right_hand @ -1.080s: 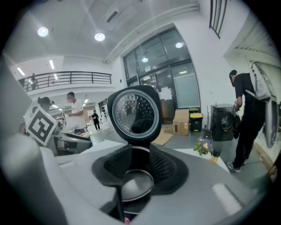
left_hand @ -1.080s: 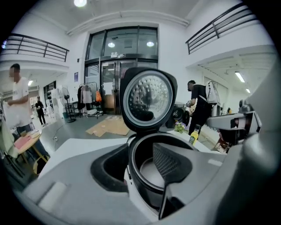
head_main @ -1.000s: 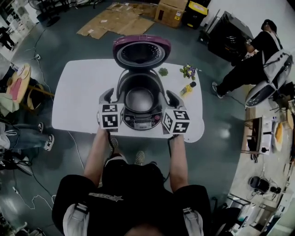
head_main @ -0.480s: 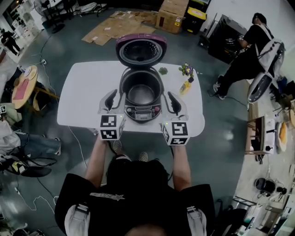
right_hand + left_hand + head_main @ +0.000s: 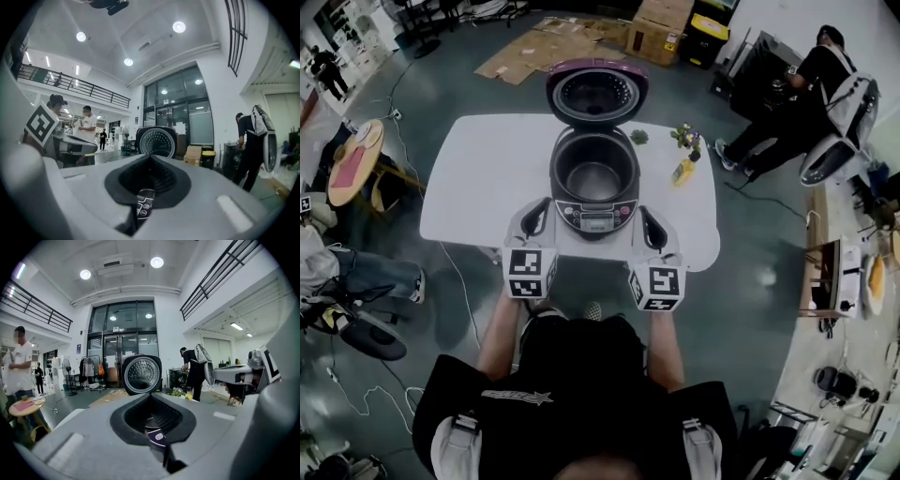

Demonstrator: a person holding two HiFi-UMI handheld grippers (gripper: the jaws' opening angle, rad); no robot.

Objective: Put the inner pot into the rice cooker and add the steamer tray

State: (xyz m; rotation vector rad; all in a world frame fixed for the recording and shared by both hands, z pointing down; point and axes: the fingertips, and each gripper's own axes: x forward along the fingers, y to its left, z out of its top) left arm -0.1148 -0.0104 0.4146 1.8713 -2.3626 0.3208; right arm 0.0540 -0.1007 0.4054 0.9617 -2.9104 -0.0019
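**Left gripper** [image 5: 541, 204]: at 7 o'clock of the rice cooker, over the table's near edge and apart from the cooker. Its jaws have just been closing and now meet pad to pad. Nothing is between them, as its own view [image 5: 151, 394] also shows.

**Right gripper** [image 5: 644, 212]: at 5 o'clock of the cooker, likewise apart from it. Its jaws have just been closing, are now fully together, and are empty in its own view [image 5: 150, 156].

**Rice cooker** [image 5: 594, 214]: stands mid-table on the white table [image 5: 469, 187], control panel toward the person. The lid [image 5: 596, 94] is swung upright at 12 o'clock.

**Inner pot** [image 5: 592, 173]: a grey metal wall lines the cavity, so I judge it seated.

**Steamer tray**: none shows on the table. Whether it already lies inside the pot cannot be told.

**Hazards, as judged:**
- With both grippers closed, any further pick needs the jaws opened first. A late opening would nudge the tray instead of taking it.
- A tray lowered off level could catch on the pot rim and sit skew.
- The raised lid blocks any approach from 12 o'clock.
- A wide swing of the right gripper could tip the yellow bottle.

**Around the cooker:**
- Yellow bottle [image 5: 682, 172], near the cooker at 3 o'clock.
- Flowers [image 5: 686, 139] and a green sprig [image 5: 639, 137] at 1 to 2 o'clock.

**Beyond the table:**
- Flattened cardboard [image 5: 534, 52] at 11 o'clock.
- A cardboard box [image 5: 661, 23] at 1 o'clock.
- A person [image 5: 802, 94] bending at 2 o'clock, well apart.
- A round side table [image 5: 356, 159] at 9 o'clock.
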